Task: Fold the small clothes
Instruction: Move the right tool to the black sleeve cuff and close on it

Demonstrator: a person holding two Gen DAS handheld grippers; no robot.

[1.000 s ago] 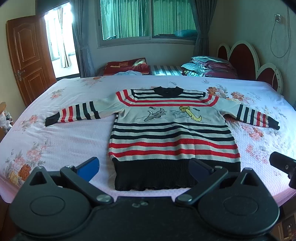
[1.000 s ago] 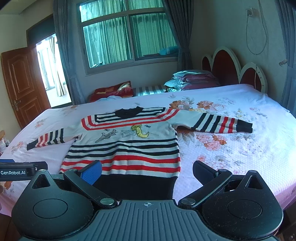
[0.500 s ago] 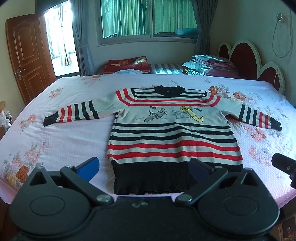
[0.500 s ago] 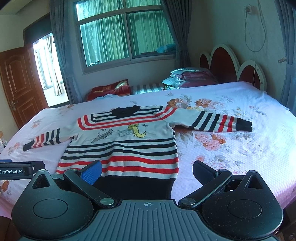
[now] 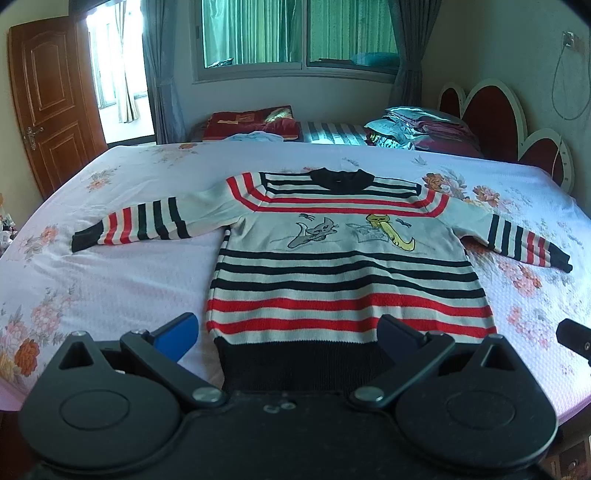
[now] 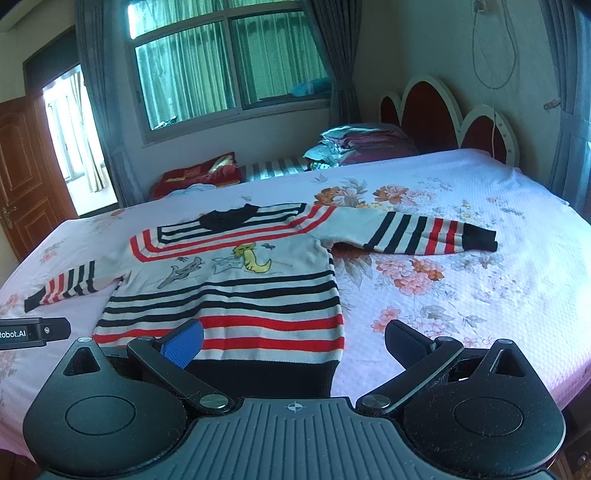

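Nearest the cameras, the left gripper (image 5: 286, 334) is hovering with its fingers (image 5: 176, 334) spread wide and grasping nothing, framing the black hem of the sweater (image 5: 347, 280); the right gripper (image 6: 293, 341) is hanging likewise, fingers (image 6: 406, 341) released and empty, over the hem's right corner. Neither seems to be touching the cloth, though the fisheye makes that hard to judge. Both are probably sitting low at the near edge of the bed (image 5: 110, 280) because a fold is most easily started from the hem or the sides.

The sweater is lying face up and flat on the floral bedspread, hem toward the cameras and collar away, its cartoon chest print showing. The left sleeve (image 5: 140, 225) and the right sleeve (image 6: 424, 232) are stretching out sideways, likely spread so that each can be turned in over the body first. No fold is showing, so the work is judged to be only starting.

Beyond the bed, a red cushion (image 5: 255, 120) and a pile of folded bedding (image 5: 417, 127) are resting below the window (image 5: 299, 33), near the headboard (image 5: 495, 118), well apart from the sweater
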